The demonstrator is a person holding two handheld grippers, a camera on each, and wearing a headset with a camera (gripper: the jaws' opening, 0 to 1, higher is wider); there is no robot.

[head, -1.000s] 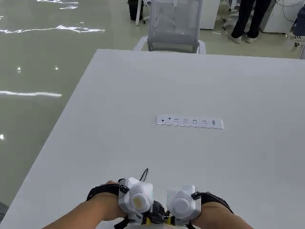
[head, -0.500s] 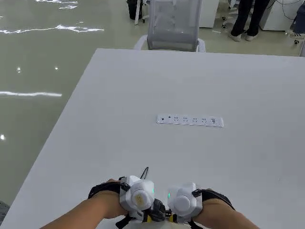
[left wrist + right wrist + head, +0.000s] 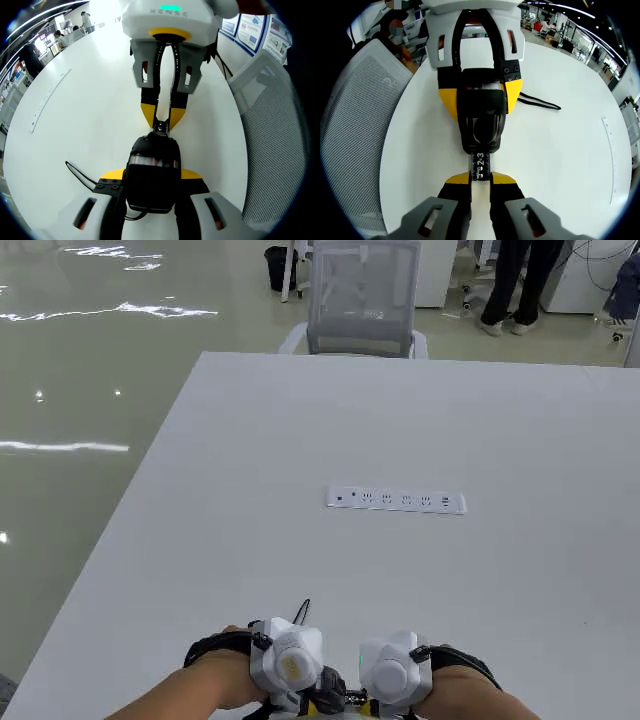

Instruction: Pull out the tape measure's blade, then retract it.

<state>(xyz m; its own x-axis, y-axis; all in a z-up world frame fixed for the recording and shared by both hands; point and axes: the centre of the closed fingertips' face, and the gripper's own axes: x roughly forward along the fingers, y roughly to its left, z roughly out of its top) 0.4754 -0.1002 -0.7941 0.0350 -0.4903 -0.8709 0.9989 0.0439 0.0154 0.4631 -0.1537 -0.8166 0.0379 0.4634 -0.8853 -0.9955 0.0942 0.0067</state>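
Observation:
A black tape measure [image 3: 152,172] sits between the yellow-tipped jaws of my left gripper [image 3: 152,175], which is shut on its case. Opposite it, my right gripper [image 3: 163,117] pinches the blade's end. In the right gripper view my right gripper [image 3: 480,179] is shut on the white blade [image 3: 480,162], with the 2 and 3 marks showing. The case [image 3: 480,120] is just beyond, held by my left gripper [image 3: 480,97]. Both grippers sit close together at the table's near edge, left gripper [image 3: 285,660] and right gripper [image 3: 395,672]. A thin black strap [image 3: 303,608] trails from the case.
A white power strip [image 3: 395,500] lies mid-table on the white table [image 3: 250,440]. A grey mesh chair [image 3: 362,295] stands at the far edge, and a person's legs [image 3: 520,280] are beyond it. Another mesh chair [image 3: 270,125] is close behind the grippers.
My right gripper has shifted slightly to the right, away from the left one. The head camera has tilted a little.

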